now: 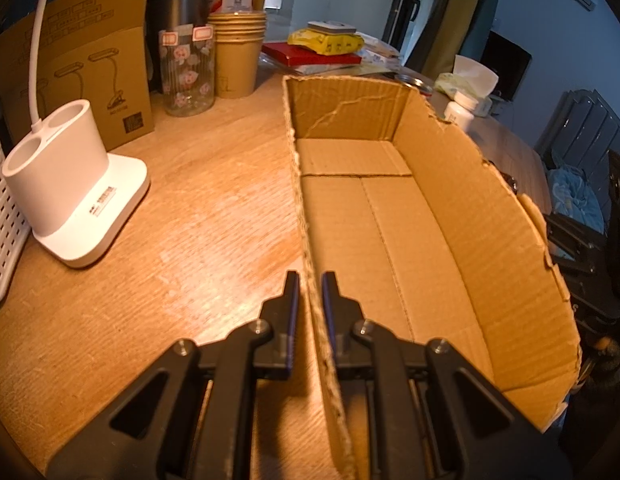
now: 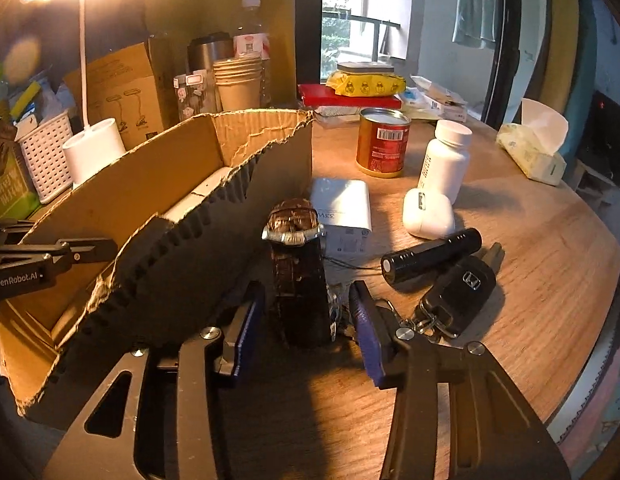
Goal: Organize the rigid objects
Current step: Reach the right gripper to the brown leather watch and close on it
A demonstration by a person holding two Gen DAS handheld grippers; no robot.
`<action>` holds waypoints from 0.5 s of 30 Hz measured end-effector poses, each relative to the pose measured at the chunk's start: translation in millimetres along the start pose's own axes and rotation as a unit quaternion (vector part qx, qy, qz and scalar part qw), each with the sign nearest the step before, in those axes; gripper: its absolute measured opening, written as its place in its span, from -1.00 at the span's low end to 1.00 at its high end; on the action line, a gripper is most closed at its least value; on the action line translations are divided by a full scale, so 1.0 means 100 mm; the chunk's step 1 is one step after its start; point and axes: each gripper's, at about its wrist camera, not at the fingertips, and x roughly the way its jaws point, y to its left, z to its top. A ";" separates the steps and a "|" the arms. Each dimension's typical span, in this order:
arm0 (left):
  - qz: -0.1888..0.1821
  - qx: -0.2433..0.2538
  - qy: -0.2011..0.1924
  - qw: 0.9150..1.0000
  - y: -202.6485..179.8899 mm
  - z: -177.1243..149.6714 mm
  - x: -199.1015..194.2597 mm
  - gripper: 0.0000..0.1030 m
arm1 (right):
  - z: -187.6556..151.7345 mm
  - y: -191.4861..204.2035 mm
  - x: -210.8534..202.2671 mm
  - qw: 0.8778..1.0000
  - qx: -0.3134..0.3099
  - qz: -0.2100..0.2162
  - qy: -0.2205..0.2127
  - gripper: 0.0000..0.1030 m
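Clamped on the near wall of the cardboard box (image 1: 410,208), the left gripper (image 1: 310,280) has one finger outside the torn edge and one inside, pads pressed against the board. Seen from the left wrist, the box lies bare inside on the wooden table (image 1: 189,208). A white lamp base (image 1: 69,184) stands to its left, with a flowered glass (image 1: 186,70) and stacked paper cups (image 1: 237,54) behind.

From the right wrist, the right gripper (image 2: 305,308) straddles a brown-strapped watch (image 2: 297,264) lying just outside the box wall; its blue pads stand a little apart from the strap, not yet gripping. Beyond the watch lies a white charger (image 2: 342,208). To the right lie a black flashlight (image 2: 430,256), a car key (image 2: 462,292), a white earbud case (image 2: 428,216), a white pill bottle (image 2: 446,160) and a red can (image 2: 384,142).
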 end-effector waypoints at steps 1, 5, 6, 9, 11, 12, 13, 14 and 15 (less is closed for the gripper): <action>0.000 0.000 0.000 1.000 0.00 0.00 0.00 -0.78 | -0.02 0.00 -0.01 1.000 0.000 -0.001 0.001 -0.10; 0.001 0.001 0.000 1.000 0.01 0.00 0.00 -0.77 | -0.11 0.02 -0.05 1.000 -0.002 -0.004 0.004 -0.21; 0.000 0.001 0.000 1.000 0.01 0.00 0.00 -0.77 | -0.13 0.02 -0.06 1.000 -0.002 -0.003 0.003 -0.41; 0.000 0.002 0.000 1.000 0.01 0.01 0.01 -0.78 | -0.16 0.00 -0.06 1.000 -0.003 -0.002 0.000 -0.42; 0.000 0.002 0.001 1.000 0.00 0.01 0.01 -0.78 | -0.16 -0.01 -0.07 1.000 0.001 0.003 -0.005 -0.42; 0.000 0.002 0.001 1.000 0.01 0.01 0.01 -0.78 | -0.17 -0.01 -0.08 1.000 0.004 0.005 -0.008 -0.42; 0.000 0.003 0.001 1.000 0.00 0.01 0.01 -0.78 | -0.17 -0.01 -0.09 1.000 0.006 0.006 -0.009 -0.43; 0.000 0.003 0.001 1.000 0.00 0.01 0.01 -0.78 | -0.17 0.00 -0.12 1.000 0.006 0.008 -0.011 -0.43; 0.000 0.003 0.001 1.000 0.00 0.01 0.01 -0.78 | -0.17 0.00 -0.15 1.000 0.005 0.008 -0.017 -0.43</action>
